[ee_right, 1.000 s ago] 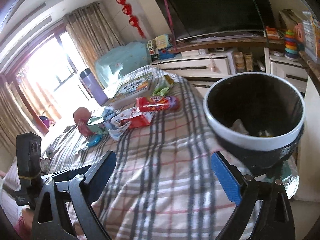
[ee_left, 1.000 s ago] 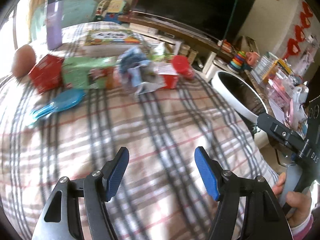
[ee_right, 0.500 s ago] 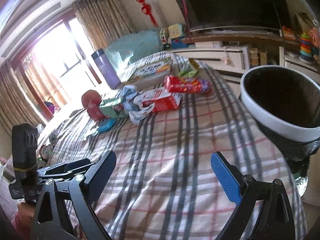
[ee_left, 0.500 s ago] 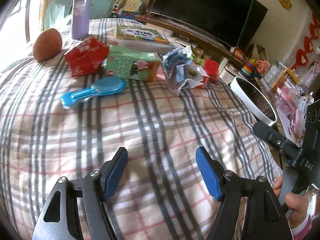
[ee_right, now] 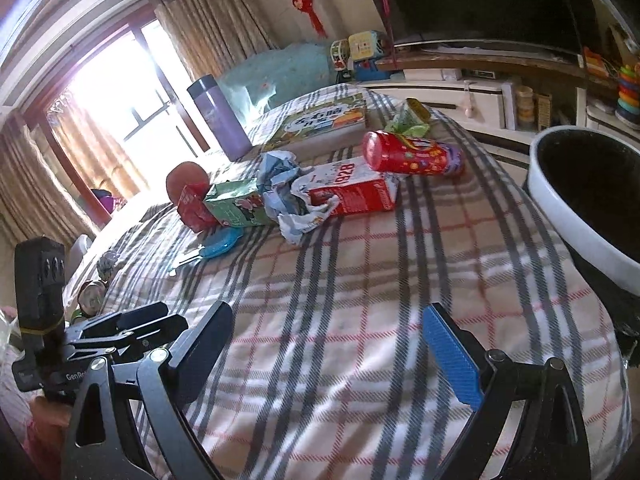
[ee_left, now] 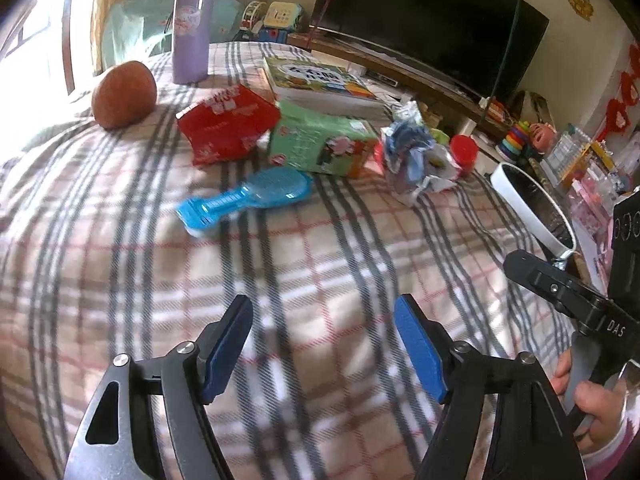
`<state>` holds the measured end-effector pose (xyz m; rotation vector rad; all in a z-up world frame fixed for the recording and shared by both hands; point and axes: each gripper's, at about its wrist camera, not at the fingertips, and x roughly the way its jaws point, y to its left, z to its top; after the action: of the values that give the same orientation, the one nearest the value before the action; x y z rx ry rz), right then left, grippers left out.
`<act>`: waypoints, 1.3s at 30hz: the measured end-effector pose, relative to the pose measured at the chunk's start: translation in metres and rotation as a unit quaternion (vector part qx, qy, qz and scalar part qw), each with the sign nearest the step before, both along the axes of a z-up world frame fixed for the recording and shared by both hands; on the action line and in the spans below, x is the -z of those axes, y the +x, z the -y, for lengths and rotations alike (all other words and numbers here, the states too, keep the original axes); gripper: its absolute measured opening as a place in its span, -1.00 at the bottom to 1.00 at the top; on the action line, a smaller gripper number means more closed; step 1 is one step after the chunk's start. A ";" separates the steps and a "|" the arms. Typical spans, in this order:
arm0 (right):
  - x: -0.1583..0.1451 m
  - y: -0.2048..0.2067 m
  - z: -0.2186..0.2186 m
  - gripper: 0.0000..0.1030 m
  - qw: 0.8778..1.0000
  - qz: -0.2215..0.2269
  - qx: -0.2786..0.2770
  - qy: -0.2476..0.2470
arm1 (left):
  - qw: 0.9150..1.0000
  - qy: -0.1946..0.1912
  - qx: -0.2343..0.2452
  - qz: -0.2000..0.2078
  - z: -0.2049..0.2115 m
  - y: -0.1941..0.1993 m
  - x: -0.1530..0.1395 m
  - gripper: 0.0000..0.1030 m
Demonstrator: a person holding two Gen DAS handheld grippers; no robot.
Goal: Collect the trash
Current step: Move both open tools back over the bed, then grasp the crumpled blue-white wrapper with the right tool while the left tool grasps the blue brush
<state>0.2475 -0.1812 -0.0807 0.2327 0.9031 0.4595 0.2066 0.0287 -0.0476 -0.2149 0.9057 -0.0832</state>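
Above the plaid table, both the left tool and right tool hang wide open and empty, having swung from the bin toward the crumpled wrapper, so another pickup seems next.

on the plaid blanket i count two red cartons, one green carton, one red can, one crumpled wrapper, one blue brush, one book, one purple flask, one round fruit; beside the blanket, one bin.
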 end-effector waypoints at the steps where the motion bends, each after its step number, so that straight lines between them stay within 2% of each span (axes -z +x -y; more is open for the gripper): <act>1: 0.000 0.002 -0.003 0.88 1.000 0.000 -0.001 0.000 | 1.000 0.004 0.001 -0.001 -0.002 0.002 0.000 0.48; 14: 0.002 0.031 -0.029 0.88 1.000 0.004 -0.014 -0.009 | 0.995 0.093 0.028 -0.015 -0.023 0.047 0.000 0.54; 21: 0.000 0.049 -0.038 0.87 1.000 0.005 -0.015 -0.008 | 0.994 0.101 0.029 -0.011 -0.037 0.070 0.005 0.54; 29: 0.003 0.065 -0.047 0.87 1.000 0.006 -0.016 -0.010 | 0.993 0.101 0.056 -0.005 -0.037 0.083 0.014 0.51; 31: 0.004 0.067 -0.049 0.87 1.000 0.008 -0.017 -0.011 | 0.992 0.107 0.062 -0.004 -0.034 0.085 0.018 0.42; 33: 0.005 0.068 -0.050 0.86 1.000 0.009 -0.019 -0.014 | 0.991 0.110 0.069 -0.011 -0.032 0.087 0.022 0.07; 34: 0.006 0.068 -0.050 0.86 1.000 0.009 -0.018 -0.014 | 0.992 0.107 0.072 -0.016 -0.031 0.089 0.025 0.03; 35: 0.006 0.068 -0.049 0.84 1.000 0.011 -0.016 -0.013 | 0.992 0.106 0.073 -0.016 -0.030 0.089 0.025 0.02; 37: 0.007 0.068 -0.047 0.66 1.000 0.014 -0.011 -0.014 | 0.991 0.107 0.077 -0.014 -0.028 0.087 0.024 -0.09; 39: 0.008 0.068 -0.046 0.16 1.000 0.012 -0.010 -0.012 | 0.991 0.104 0.083 -0.015 -0.025 0.086 0.024 -0.27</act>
<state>0.3153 -0.1355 -0.0884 0.1954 0.8875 0.4691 0.2929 0.0540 -0.0719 0.0539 0.9544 -0.1380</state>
